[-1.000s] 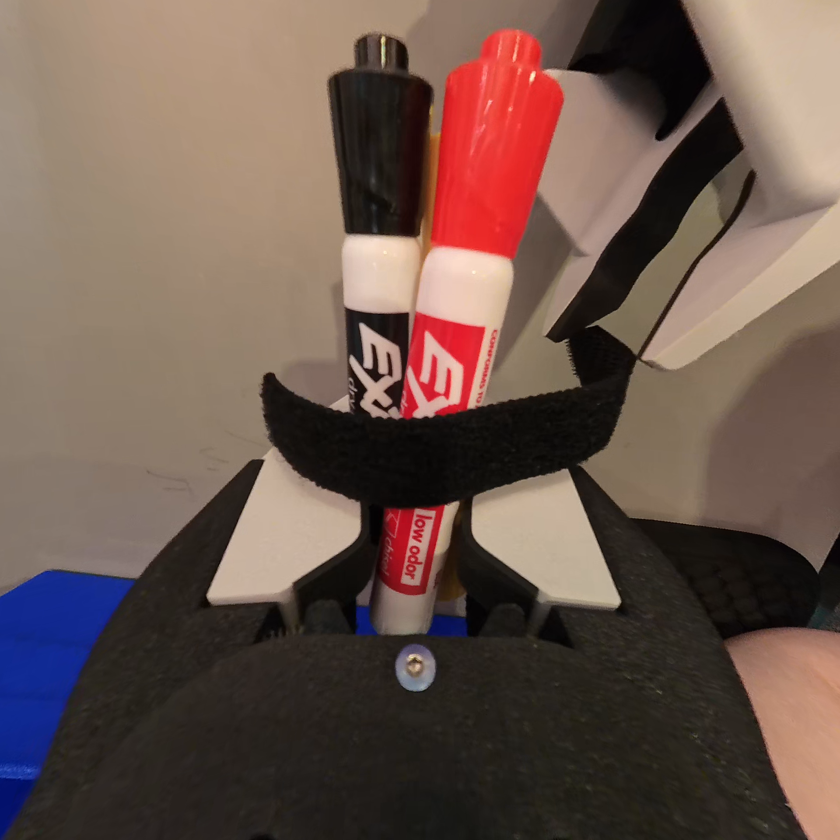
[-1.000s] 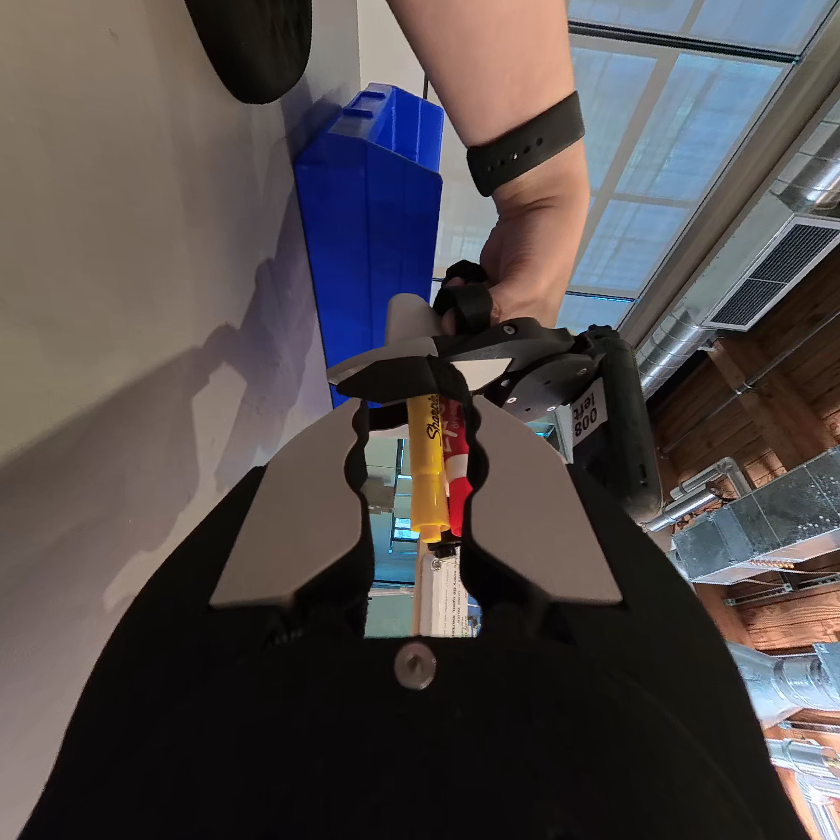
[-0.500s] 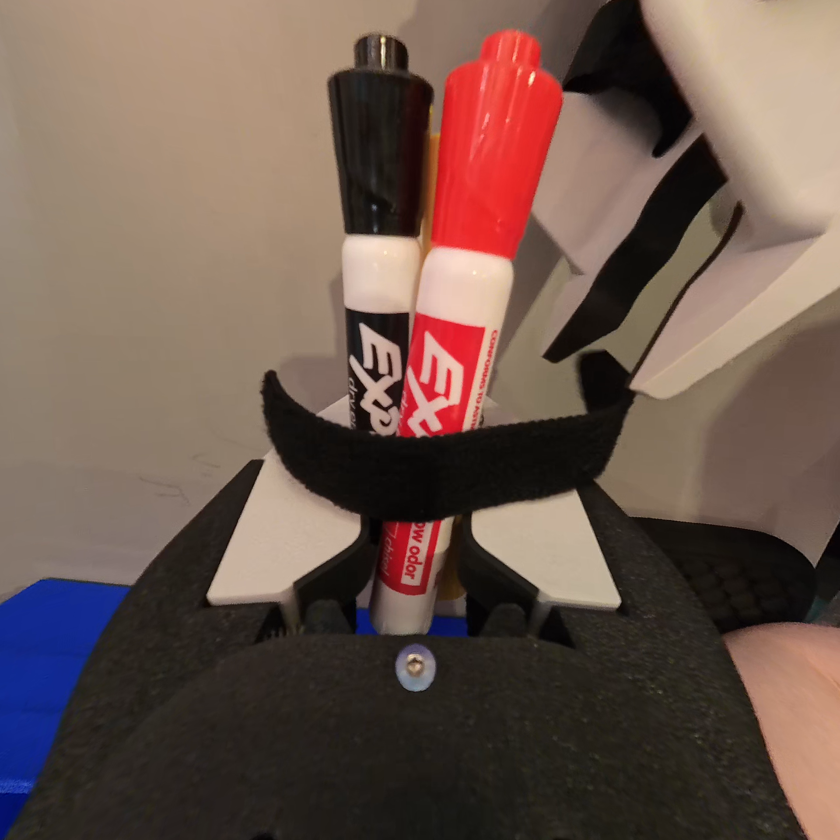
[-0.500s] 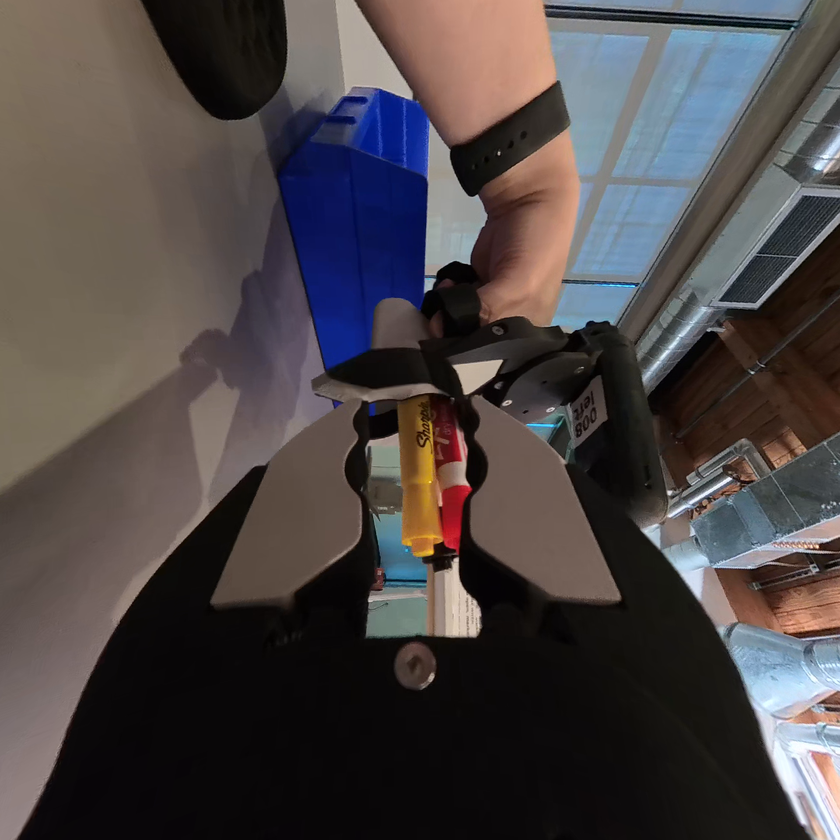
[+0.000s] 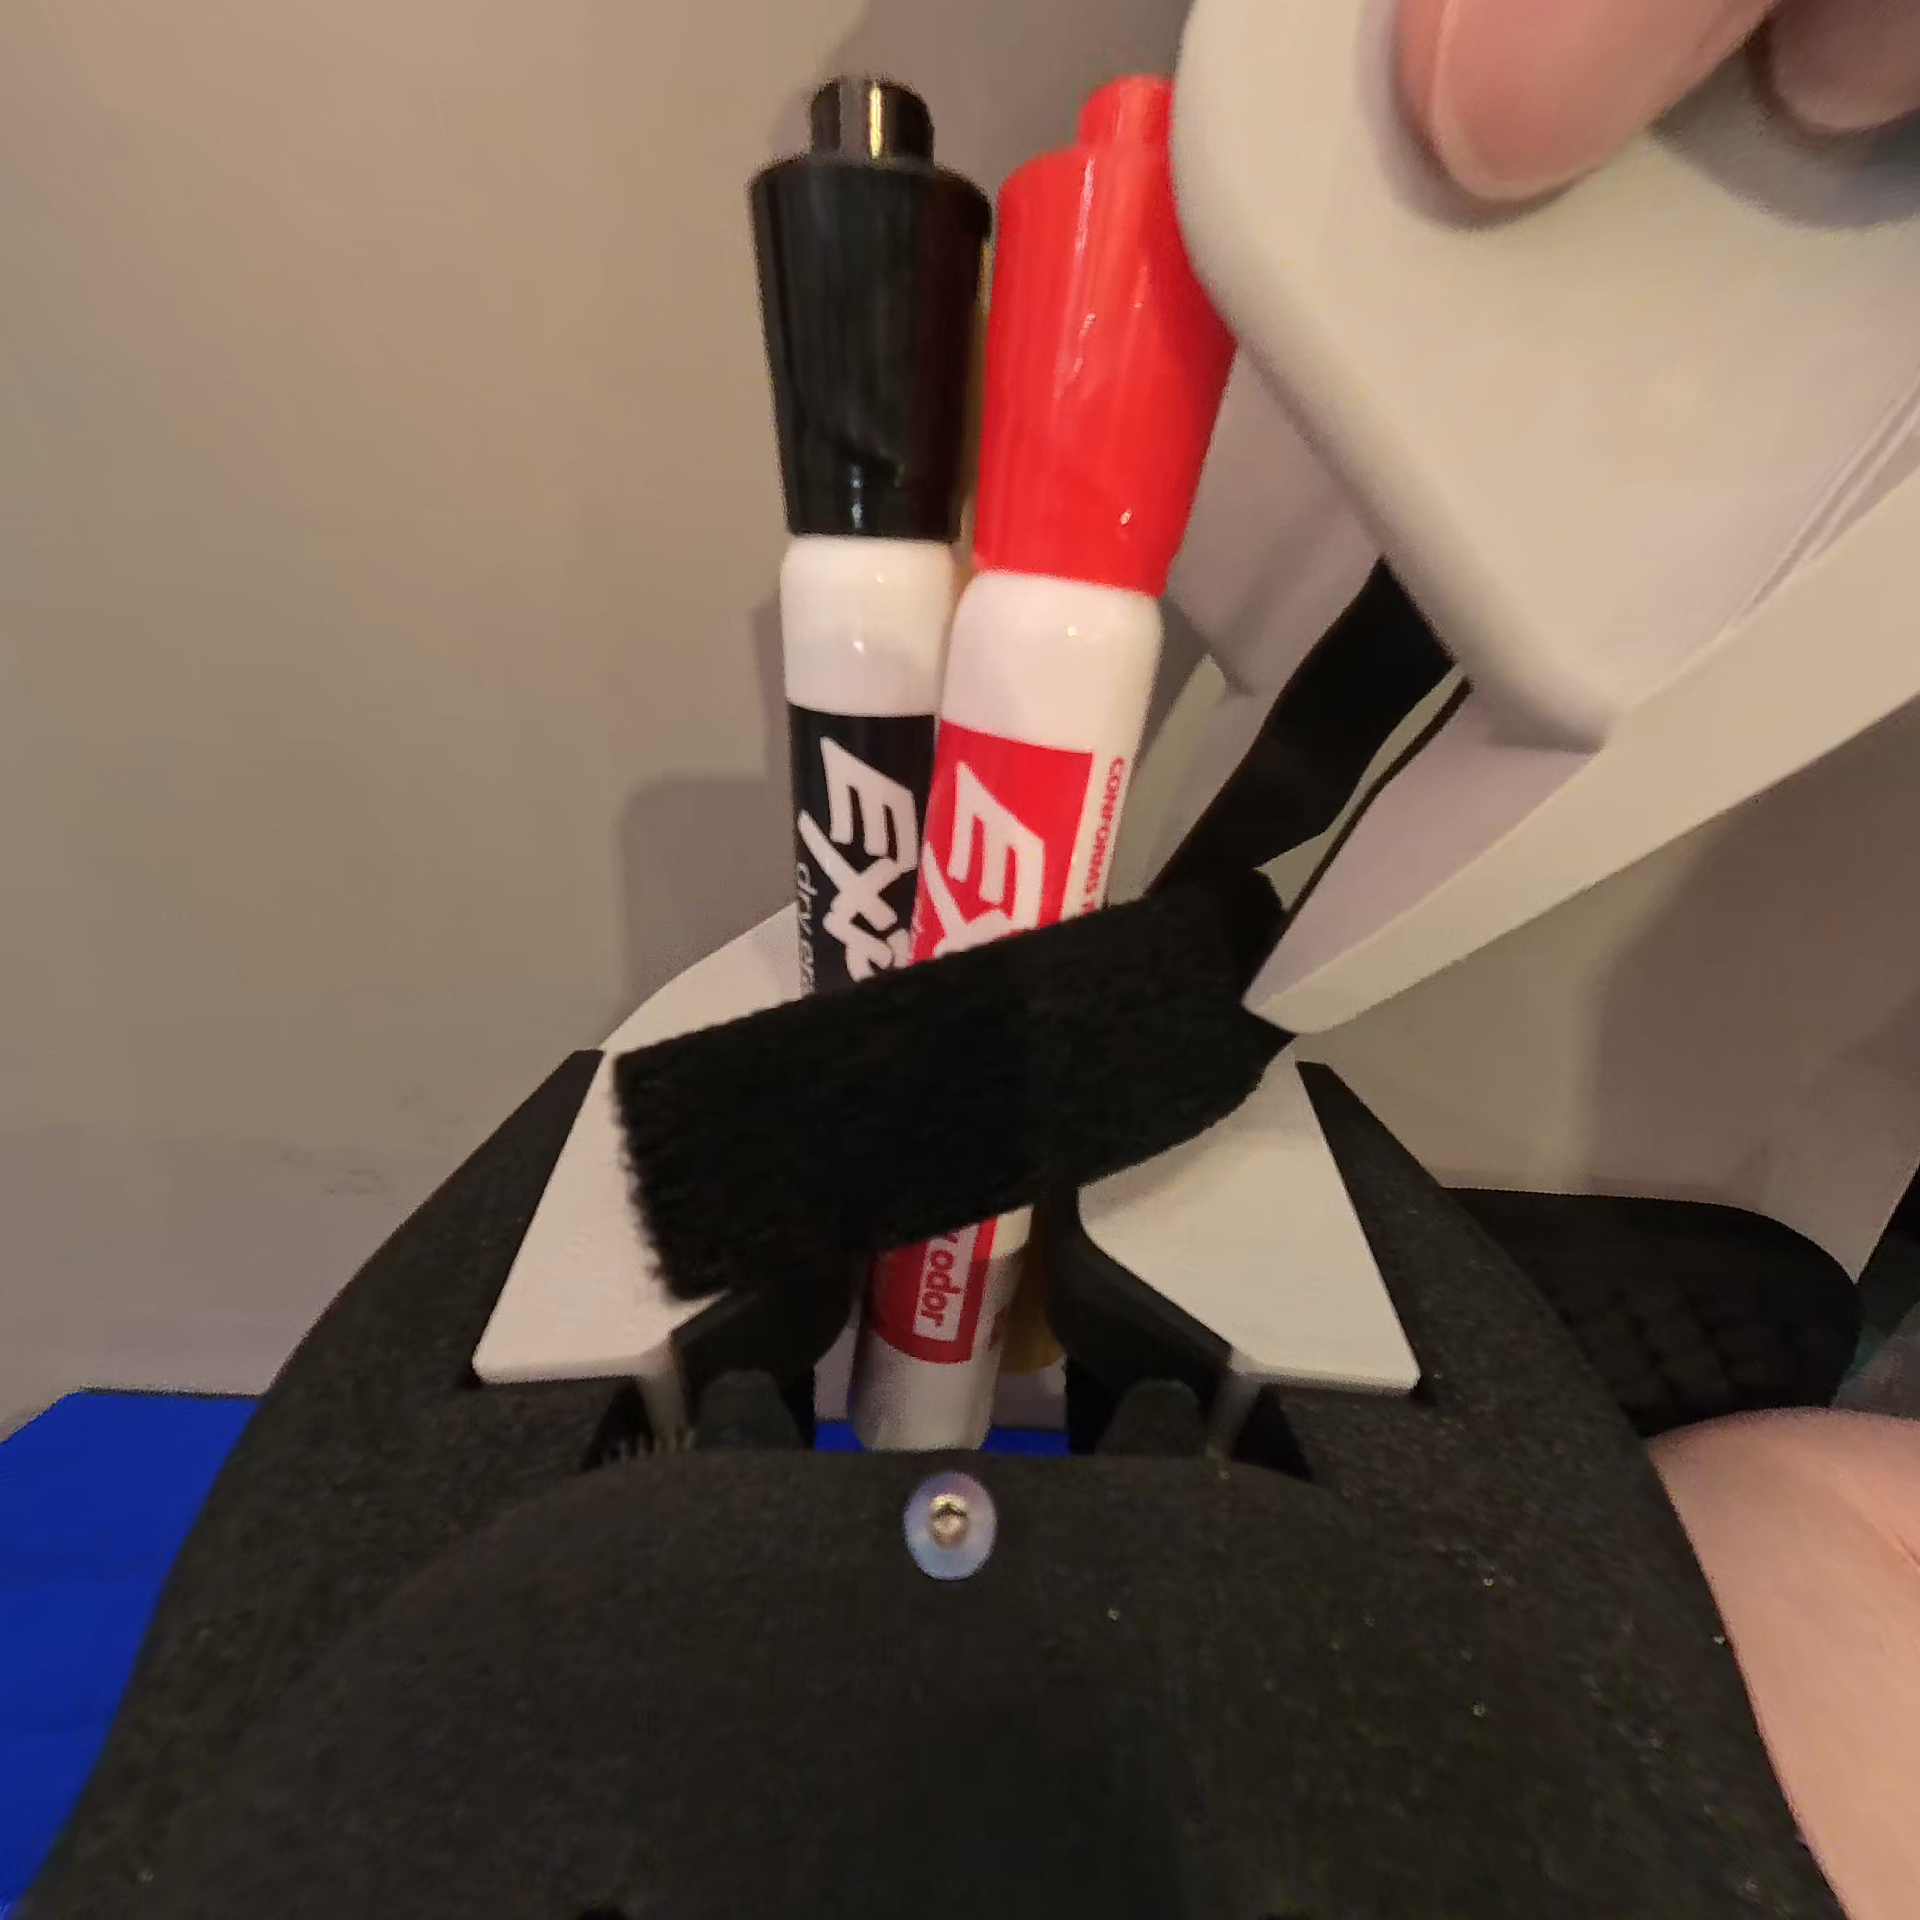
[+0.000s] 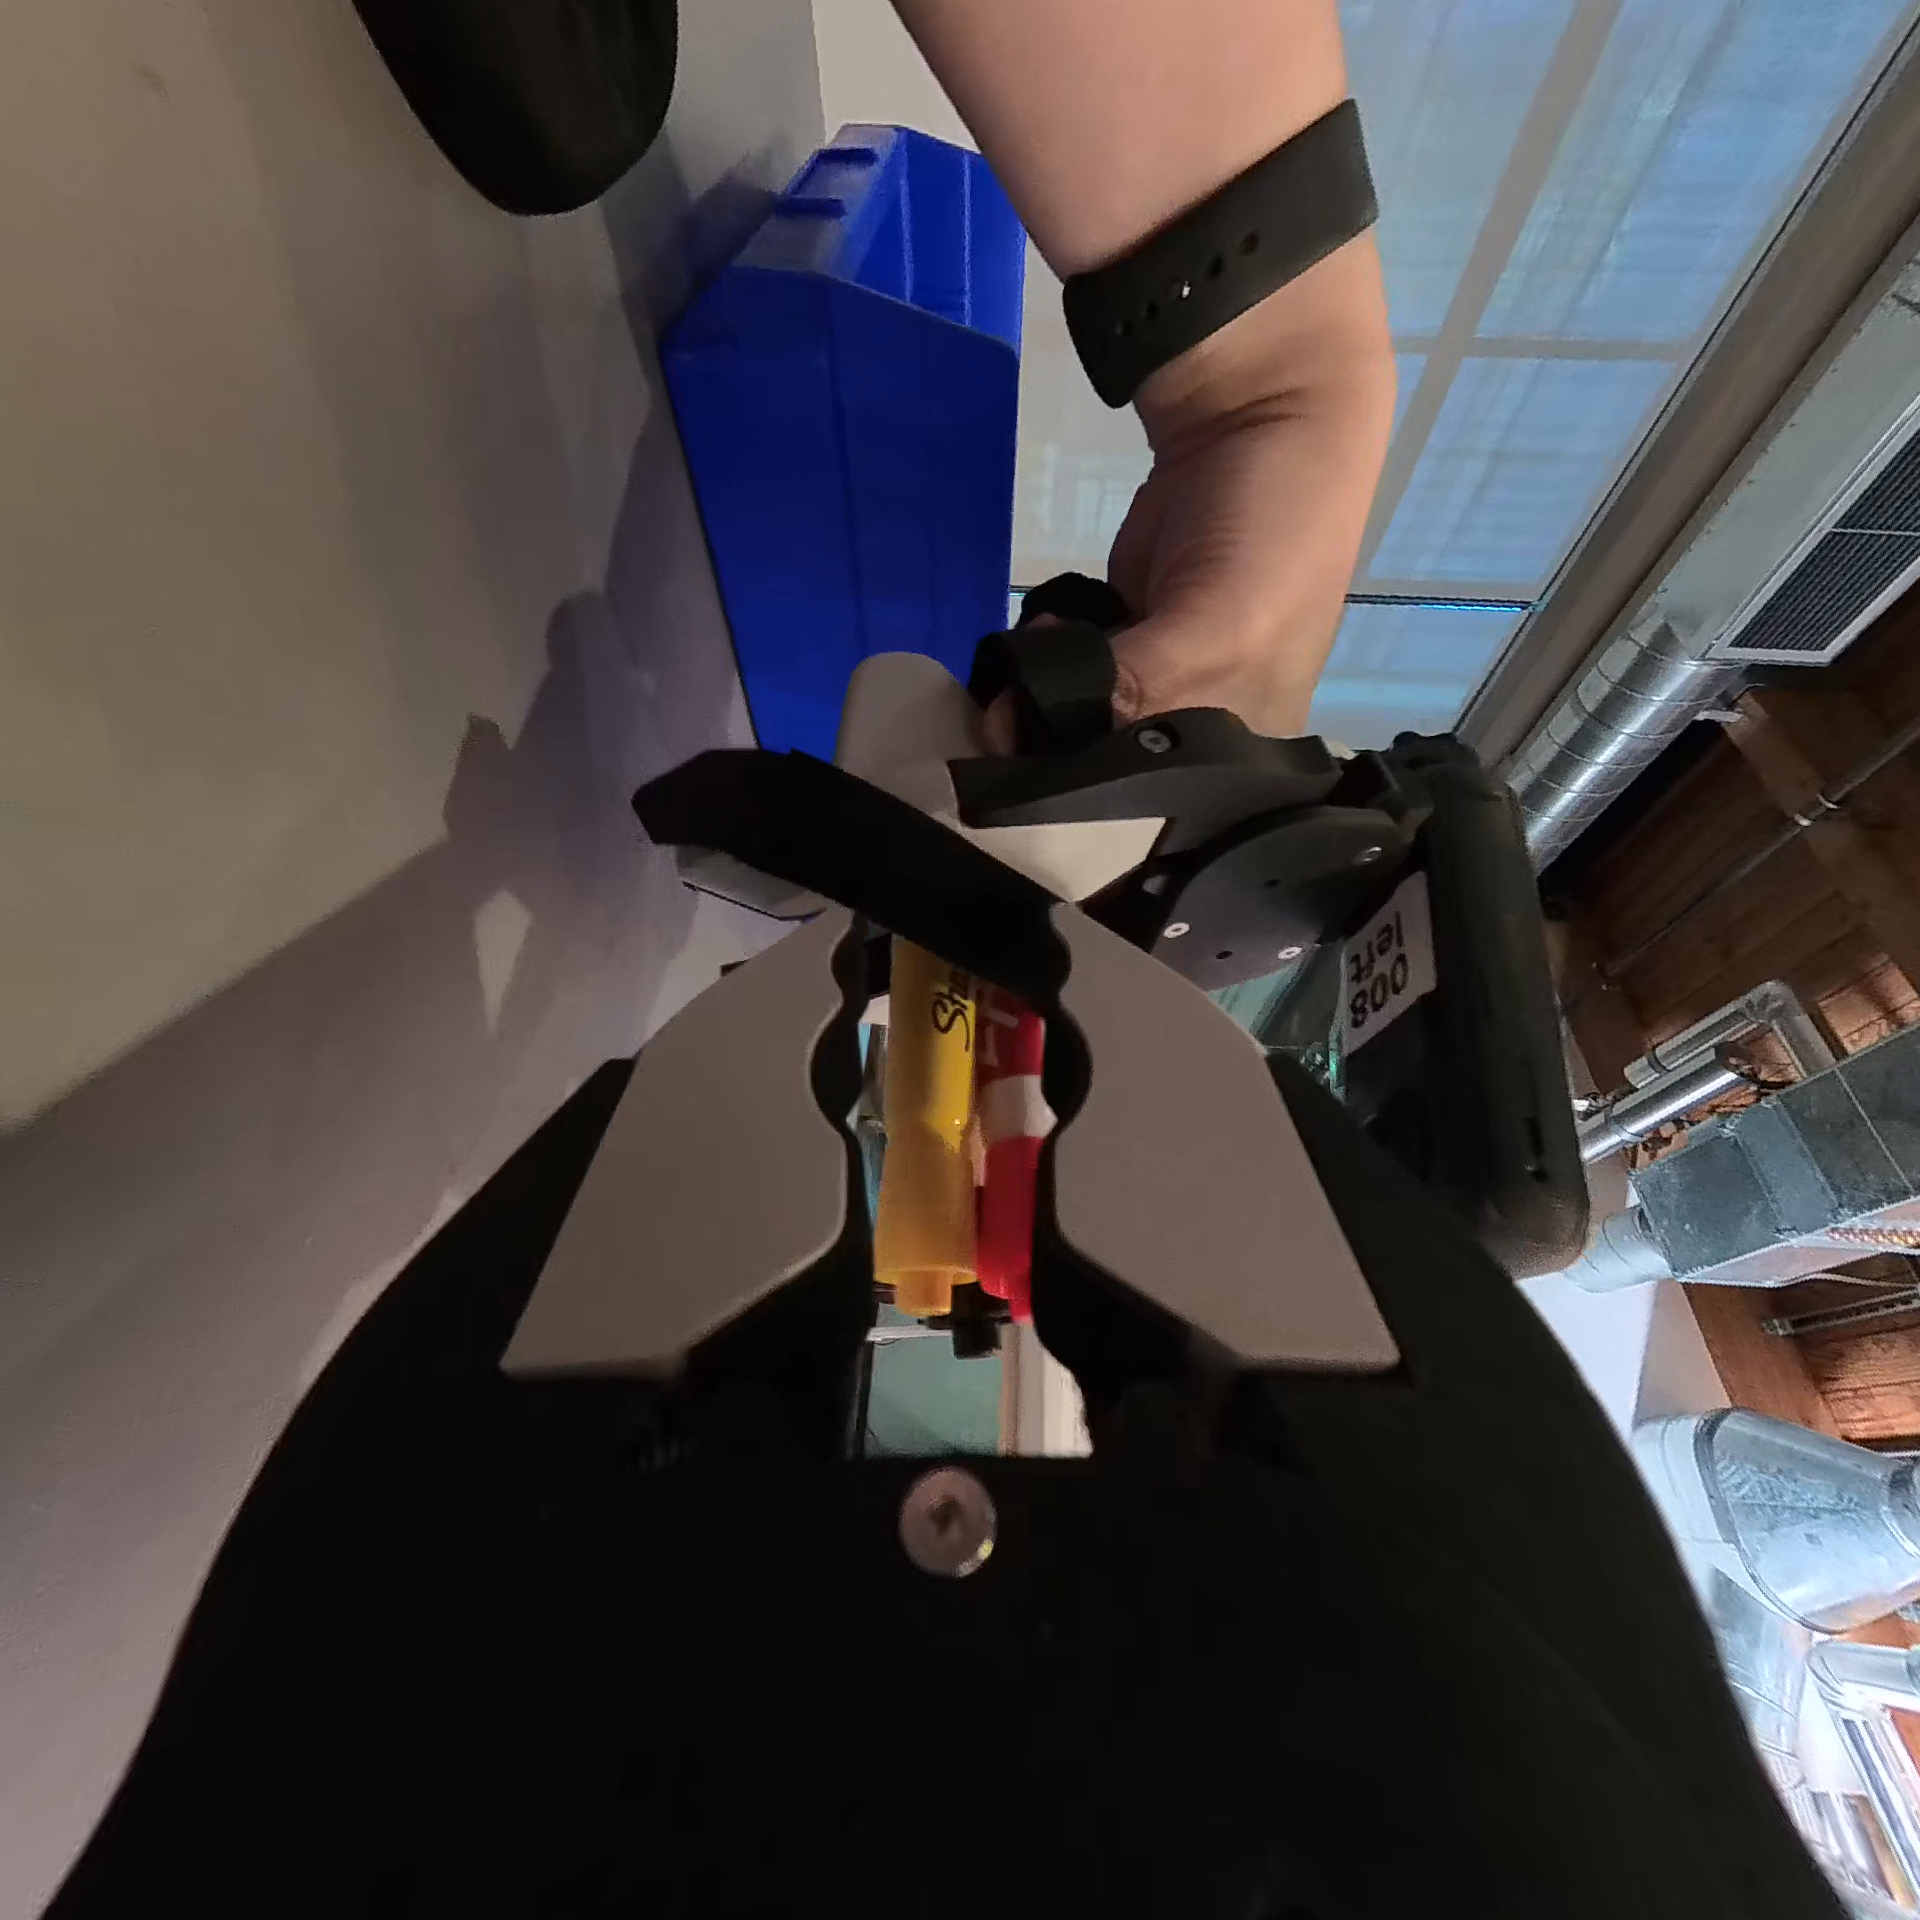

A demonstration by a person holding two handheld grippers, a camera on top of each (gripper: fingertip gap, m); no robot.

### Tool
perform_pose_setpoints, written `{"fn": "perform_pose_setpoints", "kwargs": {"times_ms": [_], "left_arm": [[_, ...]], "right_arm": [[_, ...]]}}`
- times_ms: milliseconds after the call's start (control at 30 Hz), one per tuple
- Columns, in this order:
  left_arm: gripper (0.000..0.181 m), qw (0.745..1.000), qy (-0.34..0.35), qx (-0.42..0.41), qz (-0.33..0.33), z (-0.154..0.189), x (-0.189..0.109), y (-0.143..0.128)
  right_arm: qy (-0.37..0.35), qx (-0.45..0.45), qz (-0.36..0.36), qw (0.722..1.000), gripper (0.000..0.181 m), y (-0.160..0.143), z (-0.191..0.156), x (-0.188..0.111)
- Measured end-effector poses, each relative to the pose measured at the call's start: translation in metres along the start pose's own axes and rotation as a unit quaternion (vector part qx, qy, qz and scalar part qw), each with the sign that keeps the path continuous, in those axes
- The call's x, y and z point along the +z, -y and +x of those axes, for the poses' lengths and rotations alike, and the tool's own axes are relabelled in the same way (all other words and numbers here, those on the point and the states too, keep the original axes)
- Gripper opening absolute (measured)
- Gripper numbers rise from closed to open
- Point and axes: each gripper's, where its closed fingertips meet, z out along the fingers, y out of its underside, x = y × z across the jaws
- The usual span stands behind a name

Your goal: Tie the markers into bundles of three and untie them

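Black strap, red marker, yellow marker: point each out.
black strap [image 5: 935, 1101], left wrist view, its middle.
red marker [image 5: 1091, 353], left wrist view, its cap.
yellow marker [image 6: 925, 1143], right wrist view, its barrel.

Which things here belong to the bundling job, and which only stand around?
Job:
black marker
red marker
yellow marker
black strap
left gripper
right gripper

Just around:
blue bin
grey table
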Motion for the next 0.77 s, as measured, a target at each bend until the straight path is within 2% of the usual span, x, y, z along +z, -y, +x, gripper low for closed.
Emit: {"fn": "perform_pose_setpoints", "kwargs": {"times_ms": [100, 233, 767], "left_arm": [[0.042, 1.000, -0.001, 0.001, -0.002, 0.001, 0.001, -0.001], [0.041, 1.000, -0.002, 0.000, 0.000, 0.001, 0.000, 0.000], [0.042, 1.000, 0.007, 0.010, -0.015, 0.000, 0.001, -0.004]], "right_arm": [[-0.005, 0.000, 0.008, 1.000, 0.026, 0.003, 0.004, -0.002], [-0.017, -0.013, 0.019, 1.000, 0.006, 0.008, 0.009, -0.007], [0.007, 0.041, 0.004, 0.999, 0.004, 0.004, 0.028, -0.010]]}}
